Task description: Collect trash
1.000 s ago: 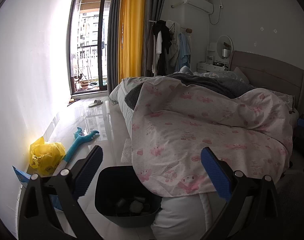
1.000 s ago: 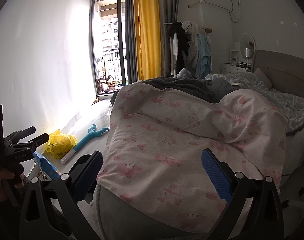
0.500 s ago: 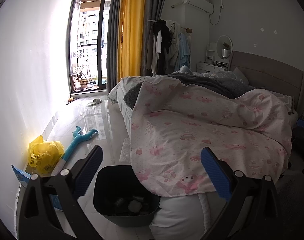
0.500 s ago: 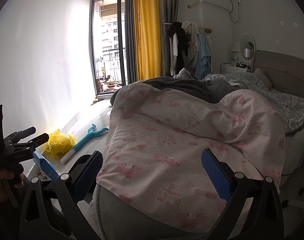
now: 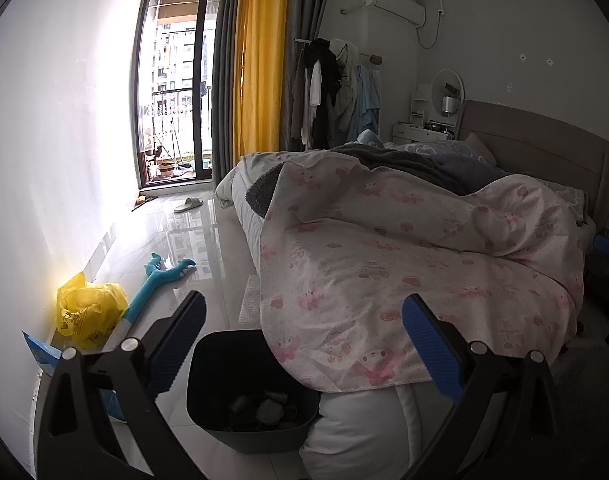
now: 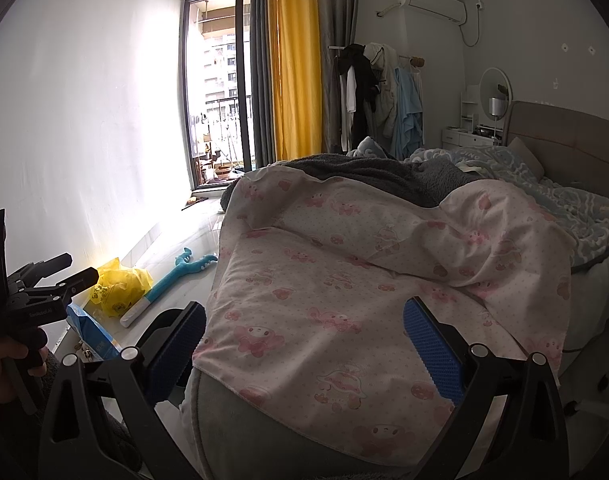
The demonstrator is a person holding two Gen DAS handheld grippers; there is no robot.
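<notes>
Right tongs (image 6: 304, 344) spread wide over pink quilt (image 6: 344, 280); yellow bag (image 6: 118, 286), possibly trash, against wall.

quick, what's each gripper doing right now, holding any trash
Left gripper: open, holding nothing, above the black bin.
Right gripper: open, holding nothing, over the pink blanket.

glossy floor (image 5: 192, 240): dark bin (image 5: 252, 392), yellow bag (image 5: 90, 312), blue toy (image 5: 160, 276), slipper (image 5: 188, 204).

Black print marks the yellow bag (image 5: 89, 312) near the left wall, and white lettering marks the blue packet (image 6: 91, 336) beside it; neither can be read.
</notes>
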